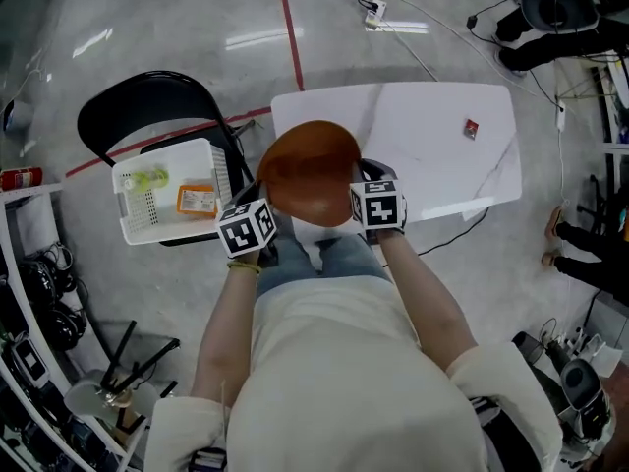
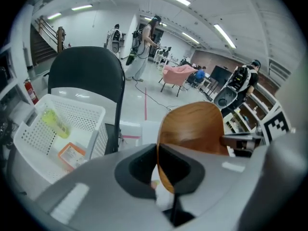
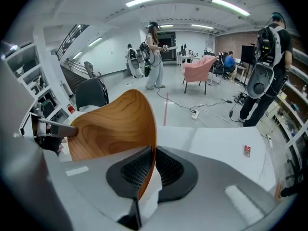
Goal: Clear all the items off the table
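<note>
Bright, even light falls from long ceiling strip lamps point(image 3: 149, 0). It throws pale glare streaks on the glossy grey floor point(image 1: 260, 37) beyond the white rectangular tabletop point(image 1: 423, 126), whose edges cast faint, soft shadows. Both gripper views bow strongly and go black at the corners, and their nearest foreground seems slightly soft.

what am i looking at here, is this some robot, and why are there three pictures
It is not a robot. A person holds a hand-held left gripper and right gripper, and each carries its own camera. The head view comes from a camera on the person's head, looking down. The two gripper views look along each gripper's jaws. Both grippers are clamped on the rim of a wooden bowl, held up between them. On the white table lies only a small red item. Beside the table, a white basket on a black chair holds a green item and an orange packet.
</note>
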The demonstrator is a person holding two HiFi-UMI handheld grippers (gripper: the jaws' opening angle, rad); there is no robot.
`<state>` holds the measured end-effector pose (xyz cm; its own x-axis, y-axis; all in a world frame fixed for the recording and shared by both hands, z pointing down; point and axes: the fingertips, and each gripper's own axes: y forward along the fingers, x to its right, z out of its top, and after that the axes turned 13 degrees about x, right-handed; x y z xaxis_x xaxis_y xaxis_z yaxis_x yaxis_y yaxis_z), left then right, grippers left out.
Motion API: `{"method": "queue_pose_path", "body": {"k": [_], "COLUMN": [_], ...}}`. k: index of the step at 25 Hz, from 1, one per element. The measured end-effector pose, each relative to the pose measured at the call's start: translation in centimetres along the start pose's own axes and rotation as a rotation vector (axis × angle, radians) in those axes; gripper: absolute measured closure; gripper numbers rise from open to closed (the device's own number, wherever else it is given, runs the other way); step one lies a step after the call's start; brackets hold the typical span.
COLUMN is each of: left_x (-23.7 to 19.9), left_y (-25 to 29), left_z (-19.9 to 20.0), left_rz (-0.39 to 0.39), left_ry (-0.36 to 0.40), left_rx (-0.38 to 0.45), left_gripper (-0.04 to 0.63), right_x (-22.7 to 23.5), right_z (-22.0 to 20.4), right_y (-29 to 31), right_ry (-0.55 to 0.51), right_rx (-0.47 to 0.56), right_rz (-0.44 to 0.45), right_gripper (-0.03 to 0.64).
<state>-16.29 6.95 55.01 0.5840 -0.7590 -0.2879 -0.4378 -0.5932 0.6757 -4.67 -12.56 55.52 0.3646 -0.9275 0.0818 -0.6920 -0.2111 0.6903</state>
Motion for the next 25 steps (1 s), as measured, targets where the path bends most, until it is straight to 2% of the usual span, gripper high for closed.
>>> {"method": "queue_pose_path", "body": {"k": [10,25], "left_x": [-6.3,-18.6], "left_y": [-5.1,-11.4], "left_z": [2.3,1.8], "left_rz": [0.08,0.25], "left_ry": [-0.087,-0.242], "left_rx": [0.079,0.151], "left_gripper": [0.575,0.575], "right_x": [-7.7,-21.9], "right_z": [3.5,5.8], "right_y": [0.5,4.4], "right_ry": [-0.098,-0.259], "right_rx": [0.033,0.022], "right_rz": [0.112,0.308], "right_gripper": [0.592,0.592]}}
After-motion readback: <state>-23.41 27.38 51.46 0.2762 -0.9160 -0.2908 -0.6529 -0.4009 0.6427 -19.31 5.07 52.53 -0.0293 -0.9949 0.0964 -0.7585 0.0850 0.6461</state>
